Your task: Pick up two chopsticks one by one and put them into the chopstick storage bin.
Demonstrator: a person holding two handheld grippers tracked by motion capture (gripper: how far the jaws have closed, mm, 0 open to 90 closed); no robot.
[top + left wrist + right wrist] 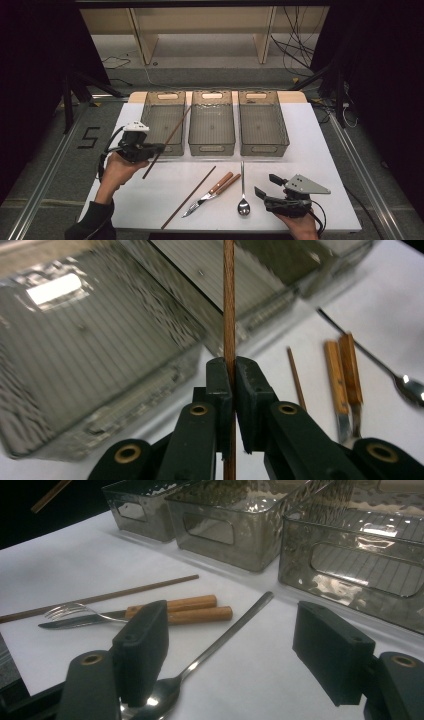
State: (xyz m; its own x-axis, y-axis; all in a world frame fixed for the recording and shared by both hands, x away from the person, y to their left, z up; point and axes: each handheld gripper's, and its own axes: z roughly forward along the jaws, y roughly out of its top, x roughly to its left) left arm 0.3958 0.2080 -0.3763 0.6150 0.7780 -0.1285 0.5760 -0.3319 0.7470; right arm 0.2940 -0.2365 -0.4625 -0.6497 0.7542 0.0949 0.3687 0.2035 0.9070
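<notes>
A thin brown chopstick (170, 136) is clamped in my left gripper (157, 148), slanting up over the front of the left clear bin (162, 121). In the left gripper view the chopstick (229, 315) stands straight up between the closed jaws of the left gripper (234, 390). A second chopstick (190, 196) lies on the white table. Beside it lie a wooden-handled knife and fork (215, 190) and a metal spoon (243, 192). My right gripper (265, 184) rests open just right of the spoon; seen from the right gripper (237, 647), the spoon (225, 635) runs between its jaws.
Three clear grey bins stand in a row at the back: left, middle (212, 122) and right (262, 122), and nothing shows inside them. The white table (325, 165) ends near my hands. Dark floor, cables and a wooden frame lie beyond.
</notes>
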